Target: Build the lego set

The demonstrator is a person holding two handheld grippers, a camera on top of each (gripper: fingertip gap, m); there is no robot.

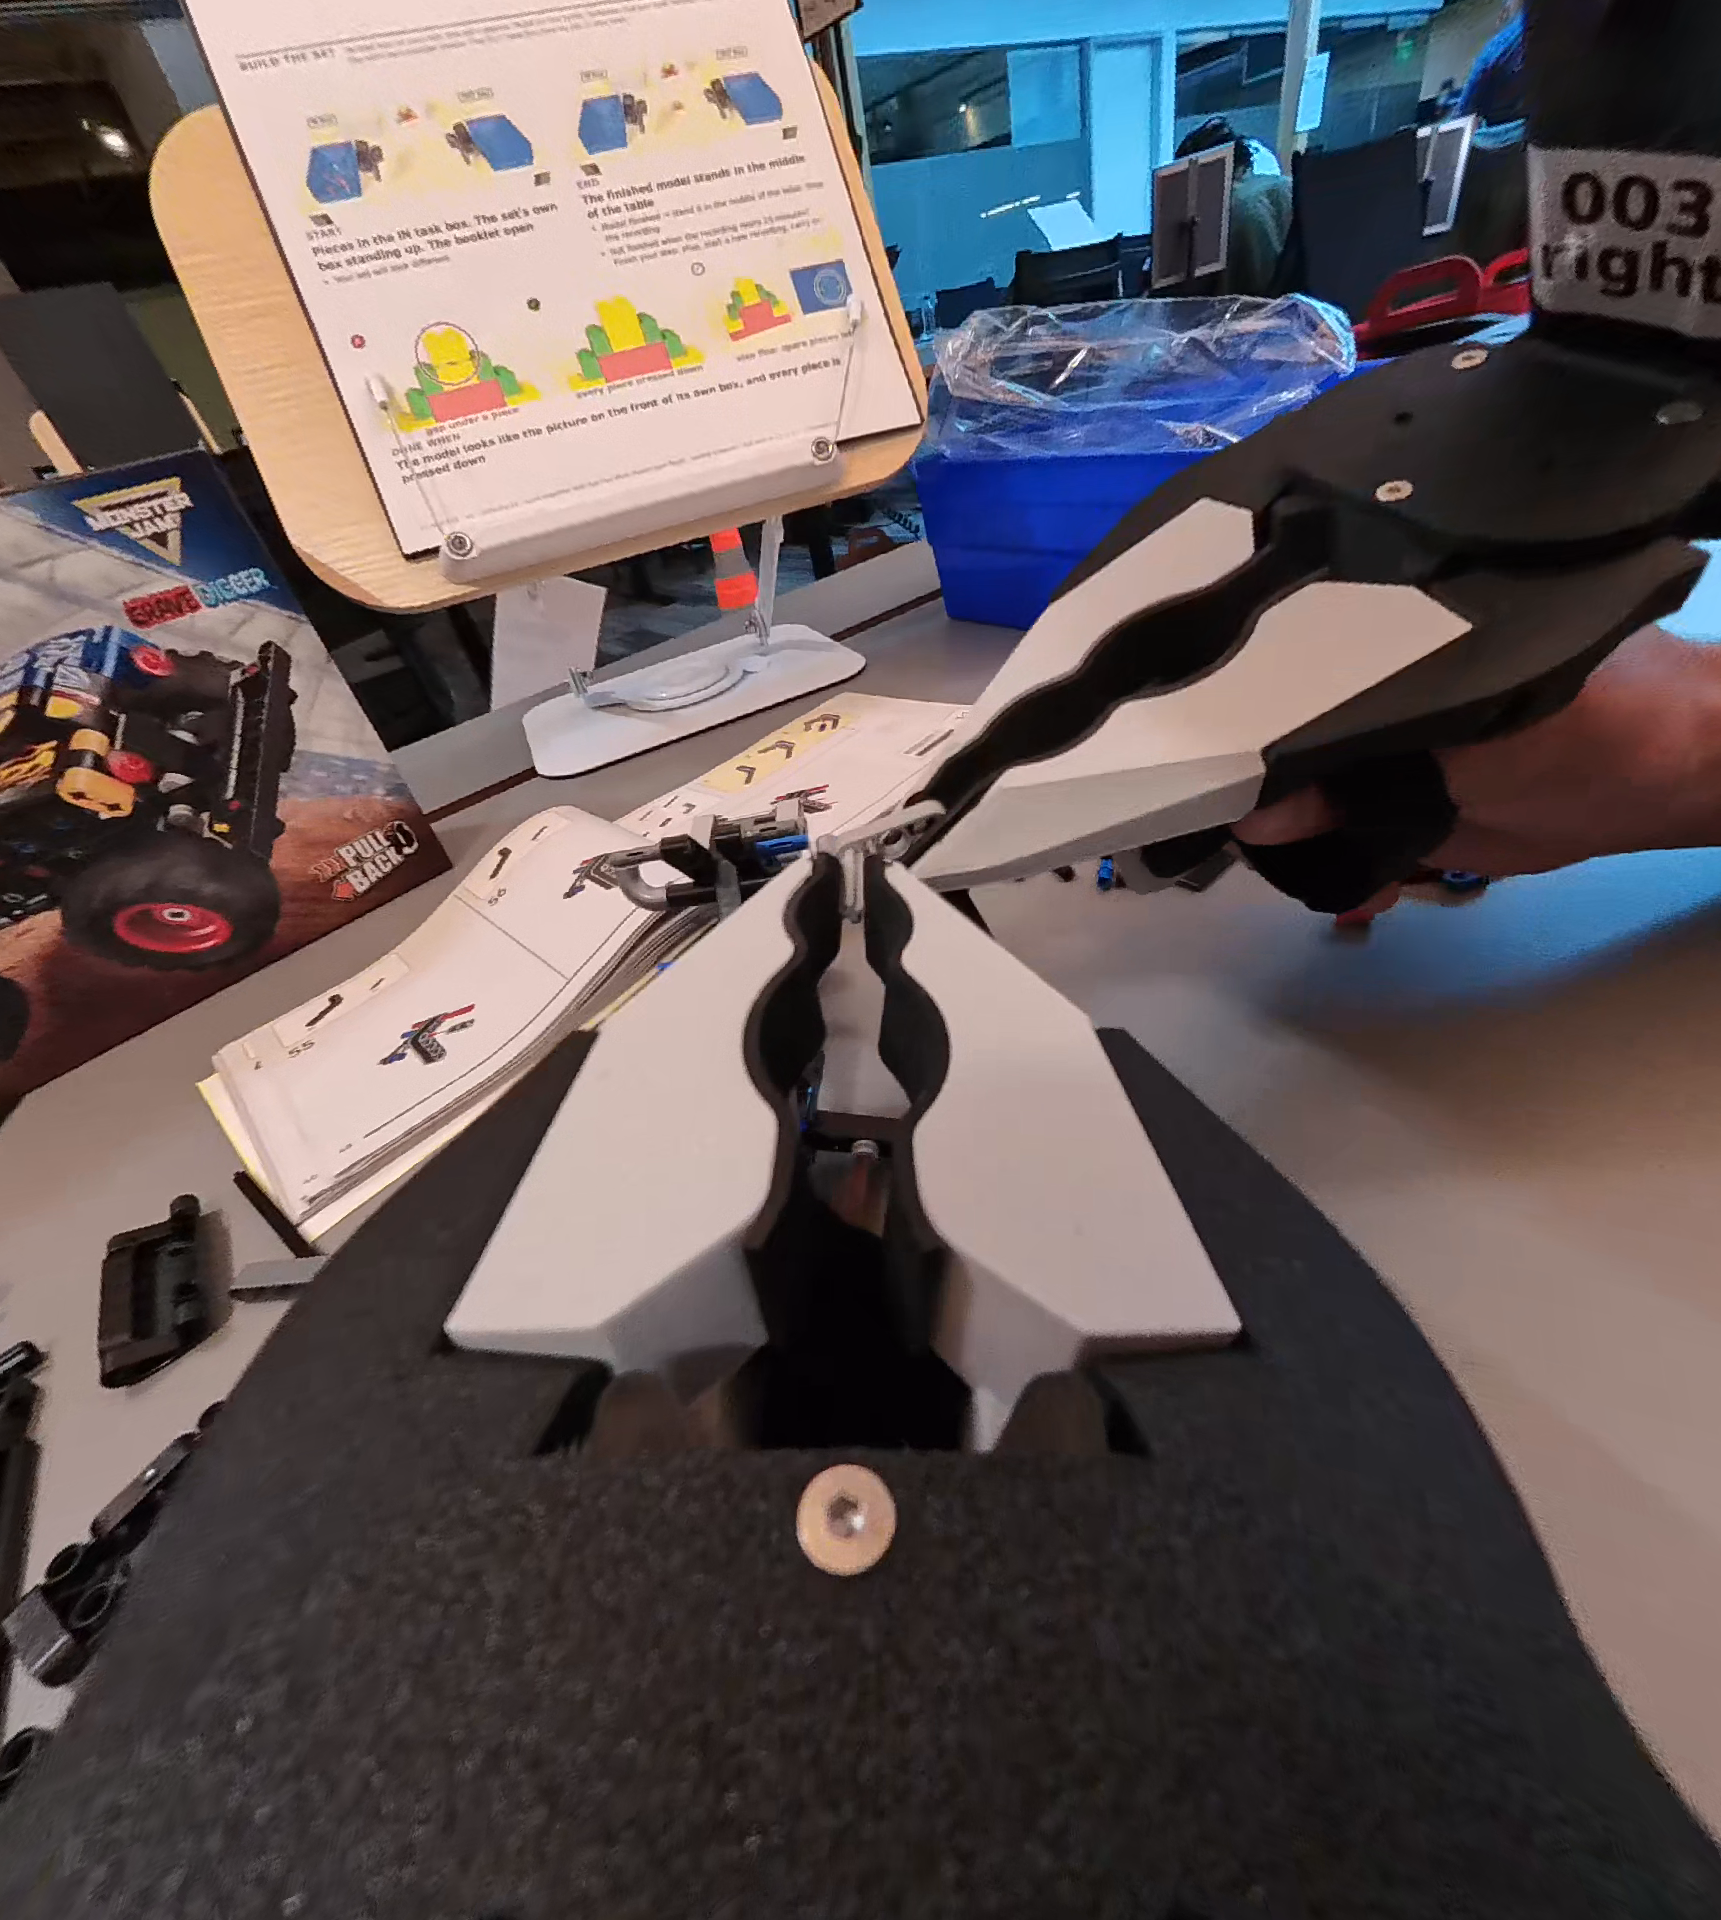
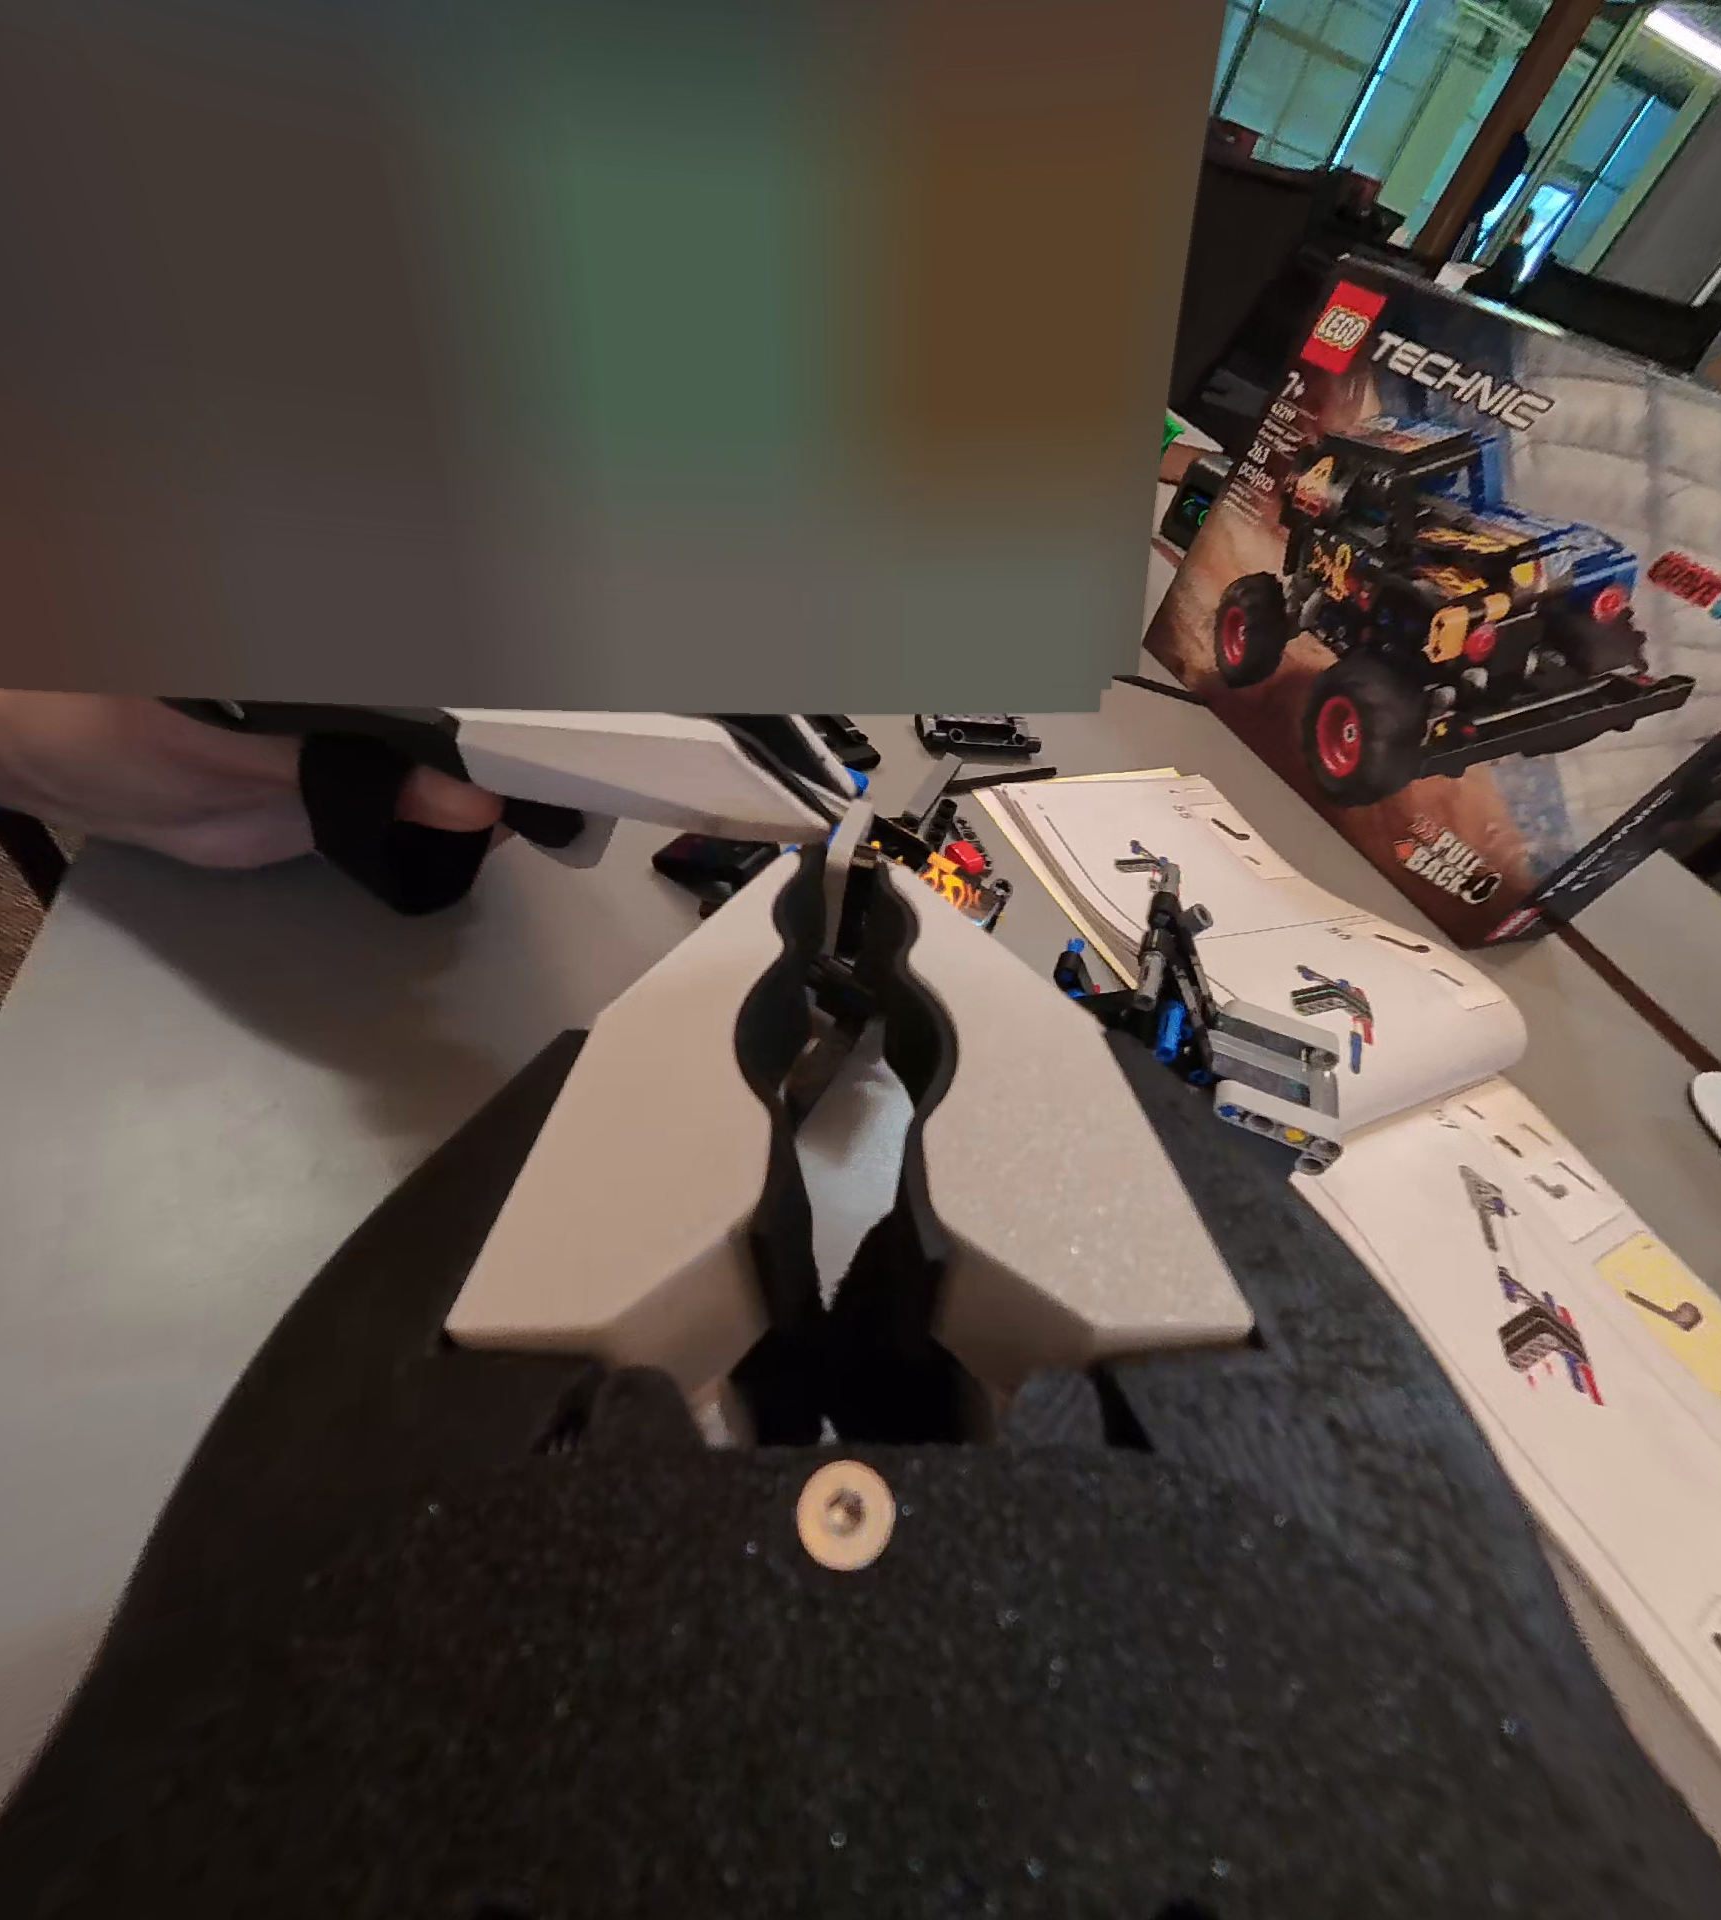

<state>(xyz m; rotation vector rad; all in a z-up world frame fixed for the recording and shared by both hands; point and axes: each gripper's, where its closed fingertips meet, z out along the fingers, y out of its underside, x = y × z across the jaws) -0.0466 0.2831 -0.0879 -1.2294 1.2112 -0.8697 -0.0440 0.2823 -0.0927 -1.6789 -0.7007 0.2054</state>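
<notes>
Both tongs clamped on one thin grey beam (image 1: pixel 851 868) in mid-air above the surface (image 1: pixel 1355 1091): left tongs (image 1: pixel 840 883) below, right tongs (image 1: pixel 923 821) entering from 2 o'clock. Probably light, stiff, slick plastic; best pinched across flat faces near the end. Half-built frame (image 2: pixel 1188 997) rests on the booklet (image 2: pixel 1407 997).

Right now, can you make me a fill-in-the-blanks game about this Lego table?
1. The truck pictured on the set box has wheel hubs coloured ____.
2. The instruction booklet lies ____ on the table.
3. The bin with the clear plastic bag is coloured ____.
4. The small piece pinched by the left tool and right tool is coloured ____.

Missing words: red, open, blue, grey.
</notes>
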